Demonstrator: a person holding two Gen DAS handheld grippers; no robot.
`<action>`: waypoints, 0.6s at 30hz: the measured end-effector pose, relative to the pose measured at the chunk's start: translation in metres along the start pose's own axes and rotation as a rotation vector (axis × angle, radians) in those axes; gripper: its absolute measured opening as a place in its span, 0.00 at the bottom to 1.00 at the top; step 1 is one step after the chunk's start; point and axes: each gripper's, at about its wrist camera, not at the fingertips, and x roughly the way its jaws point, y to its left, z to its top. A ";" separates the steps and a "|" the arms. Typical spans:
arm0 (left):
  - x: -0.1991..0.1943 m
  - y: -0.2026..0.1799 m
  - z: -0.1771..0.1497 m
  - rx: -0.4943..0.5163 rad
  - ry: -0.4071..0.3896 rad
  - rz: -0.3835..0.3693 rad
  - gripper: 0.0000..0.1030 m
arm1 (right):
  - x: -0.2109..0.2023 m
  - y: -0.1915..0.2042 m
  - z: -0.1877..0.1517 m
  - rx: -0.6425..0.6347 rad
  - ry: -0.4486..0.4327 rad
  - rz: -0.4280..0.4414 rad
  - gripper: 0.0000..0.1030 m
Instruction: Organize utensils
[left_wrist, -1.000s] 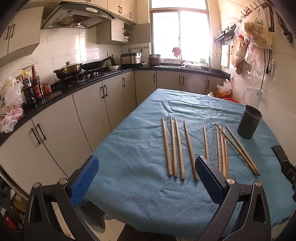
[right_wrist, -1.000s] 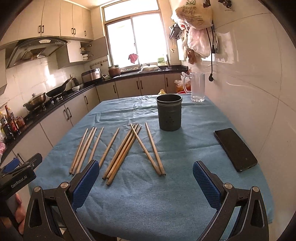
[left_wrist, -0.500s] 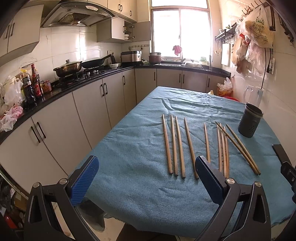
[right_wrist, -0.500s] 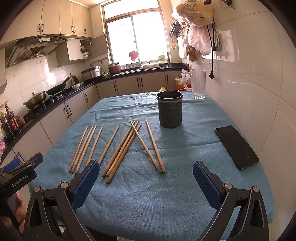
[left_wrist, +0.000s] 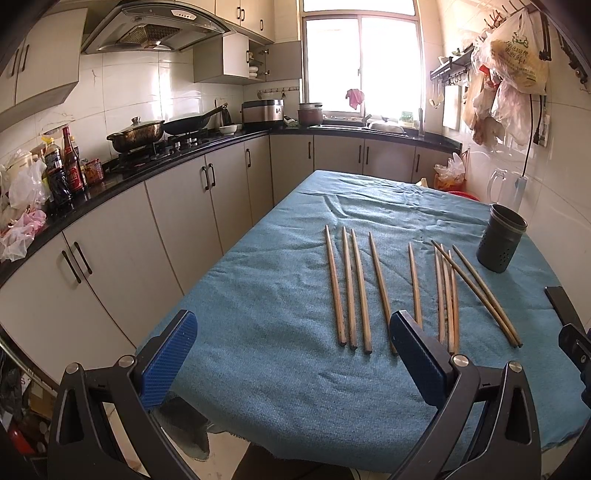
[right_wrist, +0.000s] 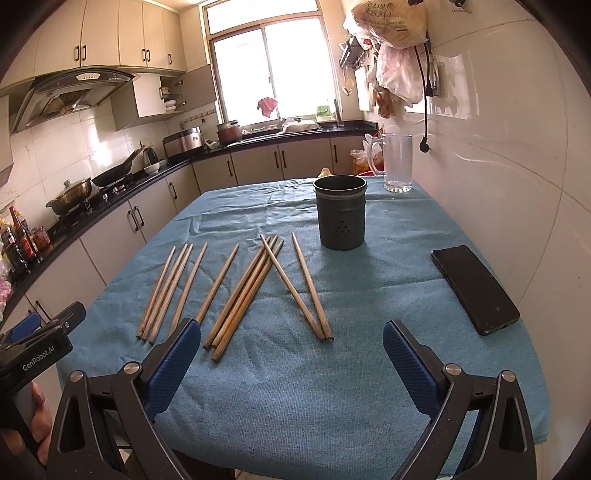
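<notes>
left wrist view: left hand-held gripper (left_wrist: 291, 363) has its jaws apart, empty, at the near edge of the worktop (left_wrist: 266, 295). chopsticks (left_wrist: 373, 291) lie loose on the blue cloth; holder (left_wrist: 500, 243) stands upright beyond them.

right wrist view: right hand-held gripper (right_wrist: 291, 365) has its jaws apart, empty. chopsticks (right_wrist: 236, 291) lie before the holder (right_wrist: 341, 218); phone (right_wrist: 474, 290) lies to the right.

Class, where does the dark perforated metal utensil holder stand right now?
In the right wrist view, the dark perforated metal utensil holder stands upright on the blue tablecloth, beyond the wooden chopsticks.
</notes>
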 end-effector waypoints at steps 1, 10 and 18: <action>0.000 0.000 0.000 0.000 0.001 0.001 1.00 | 0.001 0.000 0.000 0.000 0.002 0.000 0.97; 0.004 -0.001 -0.003 0.000 0.010 0.000 1.00 | 0.004 0.000 -0.002 0.003 0.019 0.005 0.95; 0.013 0.005 -0.002 -0.012 0.039 0.000 1.00 | 0.011 -0.002 -0.001 0.010 0.051 0.030 0.88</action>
